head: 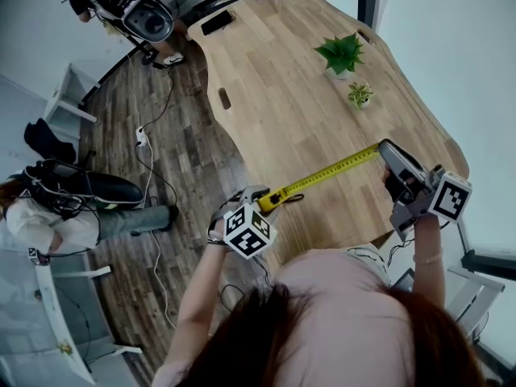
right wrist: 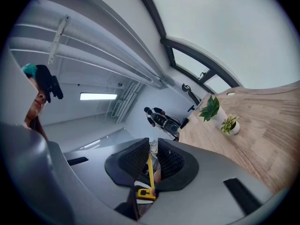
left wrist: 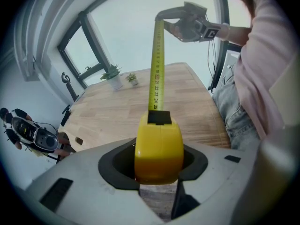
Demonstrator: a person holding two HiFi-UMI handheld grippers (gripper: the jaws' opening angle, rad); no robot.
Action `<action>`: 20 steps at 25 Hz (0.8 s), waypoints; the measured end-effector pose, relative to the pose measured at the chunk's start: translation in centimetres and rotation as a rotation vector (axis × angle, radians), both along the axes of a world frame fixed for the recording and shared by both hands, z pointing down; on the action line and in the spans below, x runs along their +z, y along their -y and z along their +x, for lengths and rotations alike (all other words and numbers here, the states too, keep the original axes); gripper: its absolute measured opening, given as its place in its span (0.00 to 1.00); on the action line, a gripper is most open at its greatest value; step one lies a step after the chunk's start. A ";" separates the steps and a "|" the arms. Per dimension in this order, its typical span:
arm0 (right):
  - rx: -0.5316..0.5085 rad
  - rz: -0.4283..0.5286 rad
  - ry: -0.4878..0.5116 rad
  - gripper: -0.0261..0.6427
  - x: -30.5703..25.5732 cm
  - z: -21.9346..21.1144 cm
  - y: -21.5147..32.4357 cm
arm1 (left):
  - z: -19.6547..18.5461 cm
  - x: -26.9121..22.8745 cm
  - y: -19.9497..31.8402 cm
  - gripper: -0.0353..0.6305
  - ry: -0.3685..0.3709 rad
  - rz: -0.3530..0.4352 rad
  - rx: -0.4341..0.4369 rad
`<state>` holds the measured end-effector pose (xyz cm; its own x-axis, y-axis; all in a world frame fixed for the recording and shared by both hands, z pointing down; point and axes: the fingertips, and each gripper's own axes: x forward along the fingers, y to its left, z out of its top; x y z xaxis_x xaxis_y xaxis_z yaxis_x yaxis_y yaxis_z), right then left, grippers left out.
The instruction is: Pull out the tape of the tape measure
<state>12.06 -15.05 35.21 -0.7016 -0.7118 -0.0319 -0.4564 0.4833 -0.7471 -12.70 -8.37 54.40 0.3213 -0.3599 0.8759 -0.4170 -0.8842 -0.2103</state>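
Over the wooden bench (head: 274,95), fingers of the left gripper (head: 260,198) clamped the tape measure (left wrist: 159,149); fingers of the right gripper (head: 387,150) pinched its tape (head: 330,171) end.

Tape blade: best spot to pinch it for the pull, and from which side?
Pinch just behind the metal end hook, pads on the flat faces of the tape blade, coming in end-on along its length. It's thin and wide, so the faces give purchase and the hook should stop slip. The right gripper holds it so; the left gripper clamps the yellow case.
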 end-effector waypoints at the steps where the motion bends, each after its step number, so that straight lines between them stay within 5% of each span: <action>1: 0.003 0.002 0.001 0.12 -0.1 0.1 0.0 | 0.0 0.0 0.0 0.31 0.001 0.000 0.000; 20: 0.012 0.009 0.005 0.12 -0.2 0.5 0.3 | 0.0 0.1 0.1 0.31 0.001 -0.002 0.002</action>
<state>12.57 -15.34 34.98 -0.6931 -0.7196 -0.0416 -0.4582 0.4844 -0.7453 -12.65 -8.44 54.53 0.3210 -0.3571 0.8772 -0.4152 -0.8855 -0.2086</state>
